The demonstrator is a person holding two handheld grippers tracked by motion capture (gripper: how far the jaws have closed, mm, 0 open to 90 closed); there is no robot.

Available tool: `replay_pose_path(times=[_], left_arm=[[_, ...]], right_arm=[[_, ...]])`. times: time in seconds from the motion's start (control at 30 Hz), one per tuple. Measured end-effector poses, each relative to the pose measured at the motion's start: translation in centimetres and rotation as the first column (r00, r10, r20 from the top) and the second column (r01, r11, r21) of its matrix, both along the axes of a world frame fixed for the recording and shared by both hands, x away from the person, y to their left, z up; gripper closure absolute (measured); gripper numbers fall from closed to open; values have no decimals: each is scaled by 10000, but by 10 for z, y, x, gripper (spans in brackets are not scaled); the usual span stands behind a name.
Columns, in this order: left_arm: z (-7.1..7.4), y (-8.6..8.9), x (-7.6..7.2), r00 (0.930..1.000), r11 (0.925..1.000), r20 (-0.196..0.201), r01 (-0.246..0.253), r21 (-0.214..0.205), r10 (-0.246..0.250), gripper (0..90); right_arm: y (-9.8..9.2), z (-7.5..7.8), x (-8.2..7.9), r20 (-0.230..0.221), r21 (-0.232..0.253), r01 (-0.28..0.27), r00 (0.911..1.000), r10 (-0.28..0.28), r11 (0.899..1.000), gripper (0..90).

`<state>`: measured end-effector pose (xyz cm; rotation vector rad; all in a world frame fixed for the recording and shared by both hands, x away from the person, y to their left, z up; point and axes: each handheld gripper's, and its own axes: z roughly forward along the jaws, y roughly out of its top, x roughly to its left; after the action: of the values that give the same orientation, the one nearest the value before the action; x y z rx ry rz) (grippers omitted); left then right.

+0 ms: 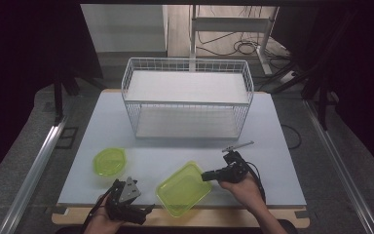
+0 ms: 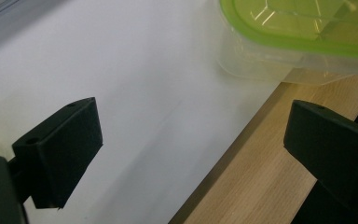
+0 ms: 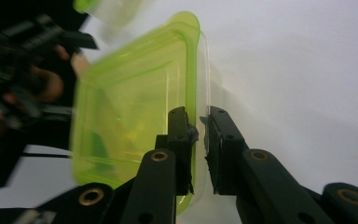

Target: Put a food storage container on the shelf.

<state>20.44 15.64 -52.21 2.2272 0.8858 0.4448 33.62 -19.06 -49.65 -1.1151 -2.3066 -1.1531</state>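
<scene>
Green-lidded container (image 1: pixel 183 189), the big squarish one, sits at the near edge of the white table (image 1: pixel 282 165), a corner of it hanging over the wooden strip (image 1: pixel 253 214) in front. My right gripper (image 1: pixel 206 176) has it by the right-hand rim: in the right gripper view the two black pads stand close together, with the green lid edge and the clear wall (image 3: pixel 204 93) pinched between them. The container (image 3: pixel 130 107) looks slightly lifted on that side, though I cannot say for sure that it has left the table.

My left gripper (image 1: pixel 147 210) rests low at the front edge, just left of the container and apart from it. Its jaws stand wide with nothing between them; in the left gripper view they frame bare table and wood, with the container's corner (image 2: pixel 279 56) beyond.

Farther left on the table lies a smaller round container with a green lid (image 1: pixel 110 161), well apart from my left gripper. Behind, across the middle of the table, stands a white wire rack (image 1: pixel 187 97) with two shelves.
</scene>
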Motion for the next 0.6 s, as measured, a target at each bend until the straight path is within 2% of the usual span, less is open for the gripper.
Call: replay_pose_path(times=[0.1,0.23,0.3,0.4,0.43,0.57,0.6], left_arm=[[0,0,0,10000,10000,-25,-5,-43,5,42],[0,0,0,10000,10000,-35,0,-41,-1,42],[-1,-1,1,10000,10000,-73,8,-28,-9,42],[-2,0,1,9999,10000,-102,8,9,-8,42],[-2,0,1,9999,10000,-107,8,12,-8,43],[-2,0,2,9999,10000,-118,12,8,-12,43],[-2,0,2,9999,10000,-117,15,15,-15,43]], right_arm=[[-3,1,1,-217,424,51,9998,-42,9991,815],[-5,3,2,-187,390,63,9998,-55,9992,815],[-6,3,4,-242,299,8,9997,-1,9996,811],[-4,1,6,177,-591,16,9998,-6,9983,789],[-4,0,7,232,-708,27,9997,-10,9975,782],[-1,-1,14,349,-830,62,9994,-34,9965,723],[-1,-1,16,284,-705,16,9996,4,9975,708]])
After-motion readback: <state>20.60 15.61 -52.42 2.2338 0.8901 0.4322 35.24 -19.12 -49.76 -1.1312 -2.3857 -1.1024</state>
